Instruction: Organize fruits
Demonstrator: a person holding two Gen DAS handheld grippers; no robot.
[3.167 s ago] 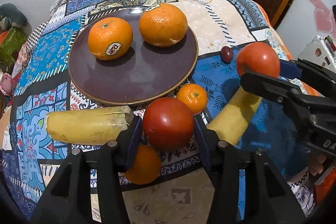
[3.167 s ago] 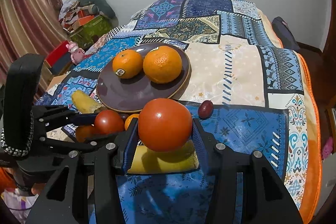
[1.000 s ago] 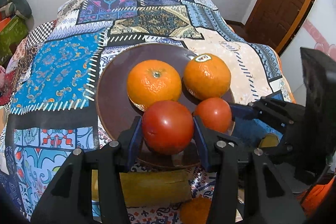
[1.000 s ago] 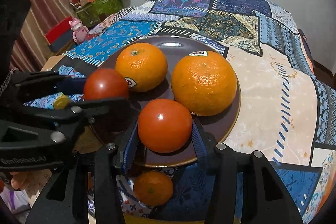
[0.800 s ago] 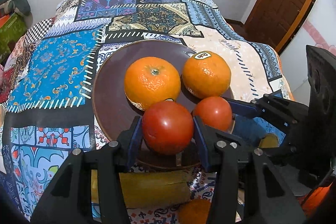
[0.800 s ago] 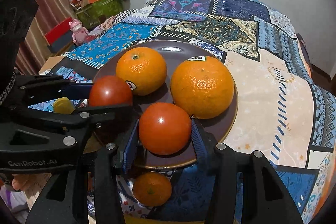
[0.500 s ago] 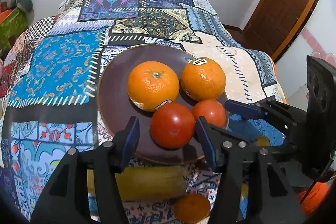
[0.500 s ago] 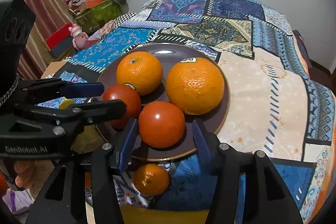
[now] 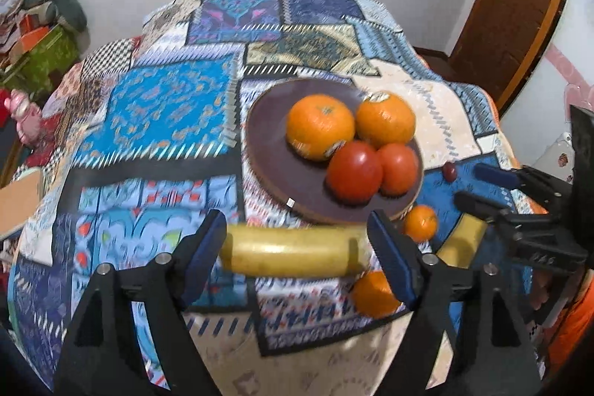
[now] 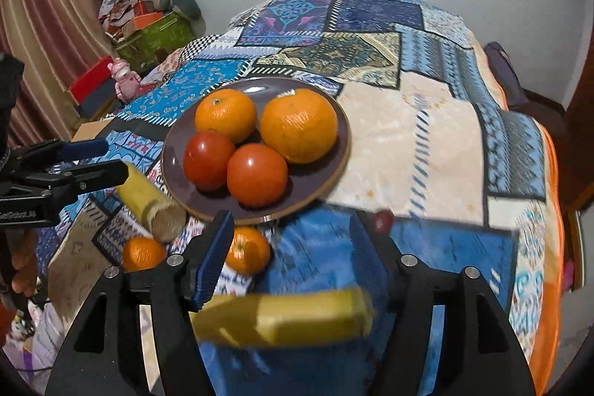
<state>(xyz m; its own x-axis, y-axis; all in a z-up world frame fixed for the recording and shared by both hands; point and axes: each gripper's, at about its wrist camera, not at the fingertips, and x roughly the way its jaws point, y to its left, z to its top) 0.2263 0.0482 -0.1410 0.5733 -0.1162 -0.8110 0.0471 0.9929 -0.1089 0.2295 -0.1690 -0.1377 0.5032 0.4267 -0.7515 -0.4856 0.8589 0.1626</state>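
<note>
Two oranges (image 9: 321,125) (image 9: 386,117) and two tomatoes (image 9: 354,171) (image 9: 399,167) lie together on the dark brown plate (image 9: 267,151). My left gripper (image 9: 297,247) hovers back from the plate's near rim, jaws opening and pressing on nothing. A banana piece (image 9: 293,249) lies on the cloth, seen between its fingers. My right gripper (image 10: 293,244) is also back from the plate (image 10: 334,158), jaws opening and empty. A second banana piece (image 10: 286,316) lies below it. Both tomatoes (image 10: 208,160) (image 10: 258,173) rest free.
Two small mandarins (image 10: 248,249) (image 10: 143,253) and a dark grape (image 10: 382,219) lie on the patchwork cloth (image 10: 427,121) near the plate's front rim. Boxes and a pink toy (image 10: 124,77) stand at the far left. A wooden door (image 9: 519,6) is at the right.
Both grippers let go of their tomatoes on the plate, widened their jaws and drew back and up. The two tomatoes now sit side by side by the oranges.
</note>
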